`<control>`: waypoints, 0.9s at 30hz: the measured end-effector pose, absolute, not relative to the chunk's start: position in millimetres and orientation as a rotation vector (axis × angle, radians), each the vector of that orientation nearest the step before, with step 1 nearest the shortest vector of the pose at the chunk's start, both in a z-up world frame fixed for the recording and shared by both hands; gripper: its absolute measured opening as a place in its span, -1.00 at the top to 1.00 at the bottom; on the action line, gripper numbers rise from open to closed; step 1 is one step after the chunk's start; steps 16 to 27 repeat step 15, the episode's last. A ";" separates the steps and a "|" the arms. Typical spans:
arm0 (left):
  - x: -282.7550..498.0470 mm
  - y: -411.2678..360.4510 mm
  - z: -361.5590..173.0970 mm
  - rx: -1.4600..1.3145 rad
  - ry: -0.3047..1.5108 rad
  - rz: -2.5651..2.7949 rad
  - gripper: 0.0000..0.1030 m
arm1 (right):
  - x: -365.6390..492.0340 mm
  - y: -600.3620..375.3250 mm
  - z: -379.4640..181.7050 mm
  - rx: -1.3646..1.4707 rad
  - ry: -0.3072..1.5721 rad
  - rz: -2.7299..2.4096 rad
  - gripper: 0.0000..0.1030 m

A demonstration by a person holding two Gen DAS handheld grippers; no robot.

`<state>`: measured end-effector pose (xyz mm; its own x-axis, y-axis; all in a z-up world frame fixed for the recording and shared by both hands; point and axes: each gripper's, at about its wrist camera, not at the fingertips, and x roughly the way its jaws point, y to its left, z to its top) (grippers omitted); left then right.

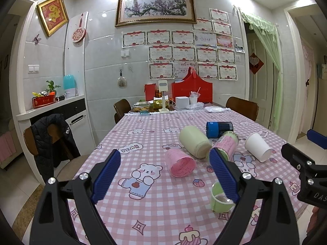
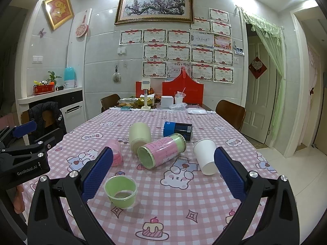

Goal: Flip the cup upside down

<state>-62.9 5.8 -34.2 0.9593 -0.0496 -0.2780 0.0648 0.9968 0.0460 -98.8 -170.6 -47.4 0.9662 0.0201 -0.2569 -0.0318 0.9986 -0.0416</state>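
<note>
Several cups lie on the pink checked tablecloth [image 2: 163,214]. A small green cup [image 2: 121,190] stands upright, mouth up, nearest to me; in the left wrist view it [image 1: 221,199] sits behind the right finger. On their sides lie a pink cup [image 1: 179,162], a cream cup [image 1: 194,141], a pink-and-green can [image 2: 161,151], a blue can [image 2: 177,129] and a white paper cup [image 2: 205,156]. My left gripper [image 1: 165,175] is open and empty above the table. My right gripper [image 2: 163,173] is open and empty, behind the green cup.
Wooden chairs [image 2: 231,112] stand around the table, one with a black jacket [image 1: 53,140]. Red boxes [image 2: 183,91], a white box and food containers crowd the table's far end. A counter [image 1: 51,106] is at the left, a doorway with a green curtain at the right.
</note>
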 end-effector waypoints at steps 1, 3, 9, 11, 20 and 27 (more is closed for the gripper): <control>-61.7 5.6 -35.1 0.056 0.283 -0.059 -0.69 | -99.0 -170.8 -47.5 -0.044 0.259 0.026 -0.85; -59.0 4.9 -37.1 0.059 0.288 -0.059 -0.69 | -97.4 -170.9 -47.5 -0.039 0.261 0.026 -0.85; -50.4 -0.9 -41.3 0.081 0.305 -0.074 -0.69 | -88.5 -170.1 -49.0 -0.028 0.271 0.024 -0.85; -46.9 -0.4 -42.8 0.077 0.314 -0.086 -0.69 | -85.5 -170.6 -50.1 -0.016 0.272 0.023 -0.85; -38.7 -0.2 -47.0 0.077 0.333 -0.083 -0.69 | -78.5 -171.2 -52.1 0.000 0.283 0.022 -0.85; -38.7 -0.2 -47.0 0.077 0.333 -0.083 -0.69 | -78.5 -171.2 -52.1 0.000 0.283 0.022 -0.85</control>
